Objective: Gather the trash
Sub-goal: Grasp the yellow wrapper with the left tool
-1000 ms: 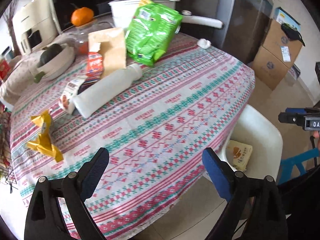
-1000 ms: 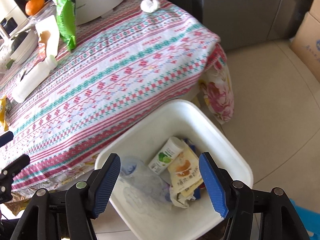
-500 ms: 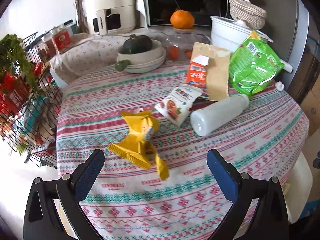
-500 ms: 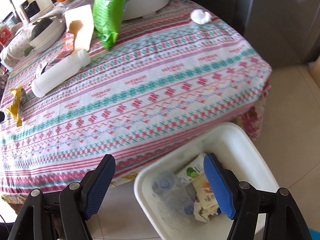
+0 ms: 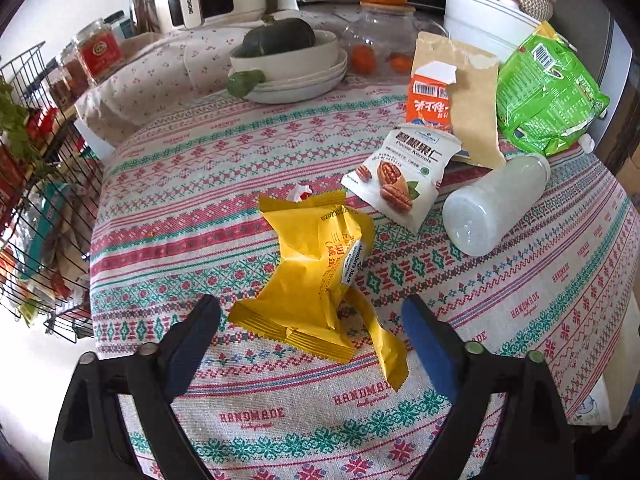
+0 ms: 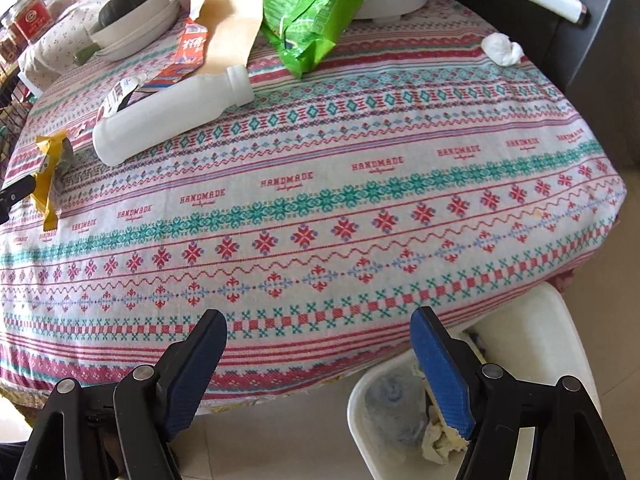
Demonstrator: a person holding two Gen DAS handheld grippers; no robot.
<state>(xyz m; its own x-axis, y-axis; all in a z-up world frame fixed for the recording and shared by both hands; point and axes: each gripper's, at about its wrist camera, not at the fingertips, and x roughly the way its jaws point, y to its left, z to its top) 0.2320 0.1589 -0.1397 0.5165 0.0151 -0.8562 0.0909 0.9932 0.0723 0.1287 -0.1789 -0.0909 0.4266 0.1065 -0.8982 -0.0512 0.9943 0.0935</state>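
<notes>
A crumpled yellow wrapper (image 5: 316, 264) lies on the patterned tablecloth (image 5: 520, 300). My left gripper (image 5: 310, 308) hangs just above it. Its jaws are closing, one either side of the wrapper's near end, and the blue pads do not touch it. Behind lie a white pecan packet (image 5: 404, 172), a white bottle (image 5: 496, 200) on its side, a torn orange and brown carton (image 5: 452, 100) and a green bag (image 5: 548, 88). My right gripper (image 6: 320, 320) stands open and empty over the table's near edge. The white bin (image 6: 560, 340) holding trash sits below on its right. A crumpled tissue (image 6: 502, 48) lies far right.
Stacked bowls holding a dark squash (image 5: 280, 48), a glass jar (image 5: 380, 44) topped by an orange, and a white pot (image 5: 480, 16) line the table's back. A wire rack (image 5: 32, 200) full of goods stands to the left. Tiled floor (image 6: 280, 440) lies under the table edge.
My left gripper swung from the bin side of the table over to the yellow wrapper, came down close, and its jaws narrowed. My right gripper moved from above the bin towards the table edge.
</notes>
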